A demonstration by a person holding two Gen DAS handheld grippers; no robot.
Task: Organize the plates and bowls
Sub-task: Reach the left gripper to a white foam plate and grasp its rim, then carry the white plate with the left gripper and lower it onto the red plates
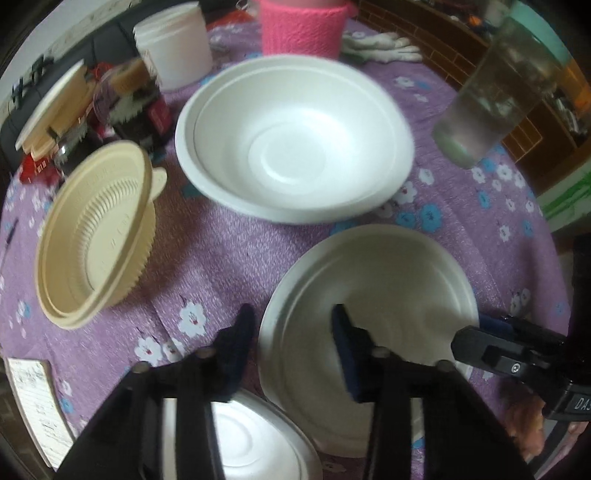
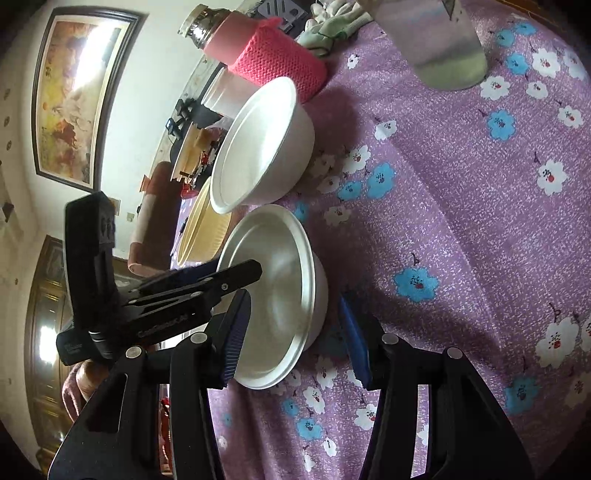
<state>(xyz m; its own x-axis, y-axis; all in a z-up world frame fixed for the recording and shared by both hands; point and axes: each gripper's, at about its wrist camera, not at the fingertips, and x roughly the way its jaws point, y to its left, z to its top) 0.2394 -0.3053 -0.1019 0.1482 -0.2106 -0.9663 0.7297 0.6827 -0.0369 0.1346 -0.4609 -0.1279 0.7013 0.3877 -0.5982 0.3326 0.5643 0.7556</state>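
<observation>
The near white bowl (image 1: 384, 280) (image 2: 284, 284) sits on the purple flowered cloth. My left gripper (image 1: 291, 325) points steeply down and straddles the bowl's left rim, one finger outside and one inside. Bare bowl wall shows between its pads, so it is open. My right gripper (image 2: 295, 336) straddles the opposite rim, with a strip of cloth showing between its outer pad and the bowl's wall; it is open too. Each gripper shows in the other's view: right gripper (image 1: 480, 332), left gripper (image 2: 218, 273). Behind stand a larger white bowl (image 1: 295, 140) (image 2: 262, 144) and a beige ribbed bowl (image 1: 96, 236) (image 2: 201, 229).
Another white dish (image 1: 251, 443) lies under my left gripper. A pink knit-covered jar (image 1: 303, 26), a white tub (image 1: 173, 44), white gloves (image 1: 380, 48) and a clear container (image 1: 506, 85) stand at the back. Clutter fills the far left; a notepad (image 1: 33, 398) lies near left.
</observation>
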